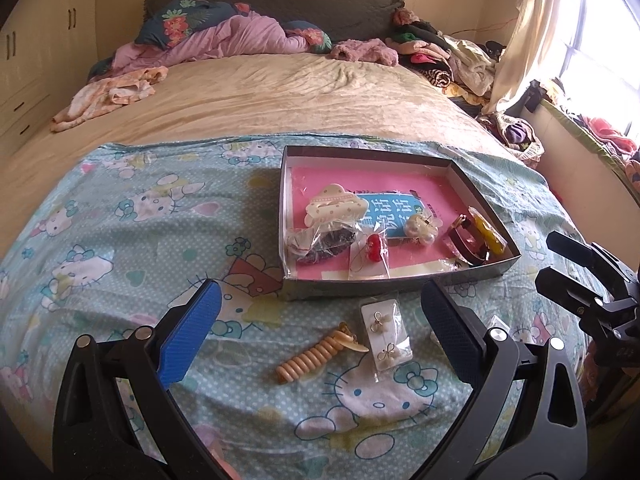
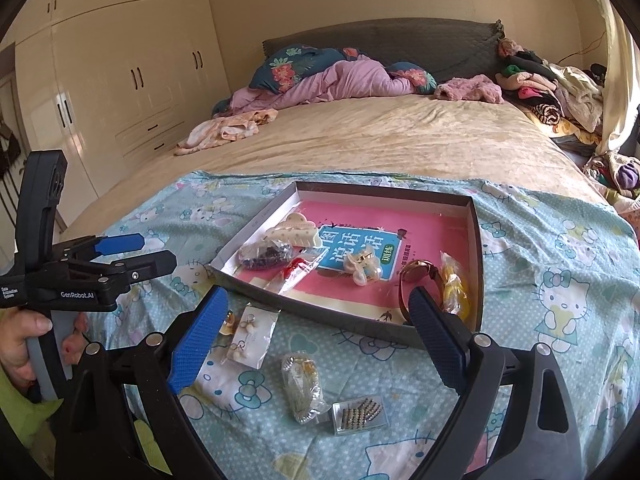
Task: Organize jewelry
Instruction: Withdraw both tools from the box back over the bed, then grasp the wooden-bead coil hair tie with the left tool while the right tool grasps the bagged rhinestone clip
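Note:
An open shallow box with a pink floor lies on the Hello Kitty sheet. It holds a cream hair claw, a pearl flower clip, small bagged pieces and brown and yellow clips. In front of the box lie a bagged earring card and a beige spiral hair tie. My left gripper hangs open above these two with nothing between its pads. My right gripper is open too, over the earring card, a clear bag with a gold piece and a small clear case of hairpins.
The sheet covers the foot of a bed with a beige blanket. Pink bedding and pillows lie at the head, piled clothes at the right. Cream wardrobes line the left wall. A hand grips the left gripper's handle.

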`<state>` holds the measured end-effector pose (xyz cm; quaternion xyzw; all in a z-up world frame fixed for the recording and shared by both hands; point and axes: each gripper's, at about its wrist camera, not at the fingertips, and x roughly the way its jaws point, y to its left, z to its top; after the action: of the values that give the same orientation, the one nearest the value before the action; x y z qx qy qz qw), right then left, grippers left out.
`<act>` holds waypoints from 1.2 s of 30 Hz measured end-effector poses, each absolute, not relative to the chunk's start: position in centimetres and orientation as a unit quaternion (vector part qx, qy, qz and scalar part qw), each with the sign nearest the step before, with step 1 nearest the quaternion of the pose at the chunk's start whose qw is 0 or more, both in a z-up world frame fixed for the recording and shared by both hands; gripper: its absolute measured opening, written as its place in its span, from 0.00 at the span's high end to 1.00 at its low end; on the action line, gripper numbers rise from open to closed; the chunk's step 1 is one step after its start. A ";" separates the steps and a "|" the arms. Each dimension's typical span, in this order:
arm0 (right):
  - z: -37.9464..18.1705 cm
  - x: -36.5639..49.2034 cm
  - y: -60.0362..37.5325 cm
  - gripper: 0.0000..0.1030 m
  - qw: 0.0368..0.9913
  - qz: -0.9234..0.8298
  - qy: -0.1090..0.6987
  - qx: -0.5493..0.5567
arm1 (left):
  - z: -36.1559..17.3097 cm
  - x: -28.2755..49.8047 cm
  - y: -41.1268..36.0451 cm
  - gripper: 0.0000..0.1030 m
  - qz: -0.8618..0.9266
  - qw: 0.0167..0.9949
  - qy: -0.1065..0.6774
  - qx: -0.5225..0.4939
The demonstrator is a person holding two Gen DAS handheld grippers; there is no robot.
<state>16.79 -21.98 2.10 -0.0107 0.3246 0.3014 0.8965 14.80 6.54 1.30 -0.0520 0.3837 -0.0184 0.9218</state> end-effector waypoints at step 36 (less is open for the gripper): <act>-2.6 14.0 -19.3 0.12 0.862 0.326 0.380 -0.080 | -6.5 11.1 7.5 0.09 -0.003 0.886 0.464 -0.021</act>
<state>14.02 -19.31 -2.64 -0.0801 0.3798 0.3262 0.8619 11.07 7.52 -6.55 -0.0208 0.4642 -0.0033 0.8855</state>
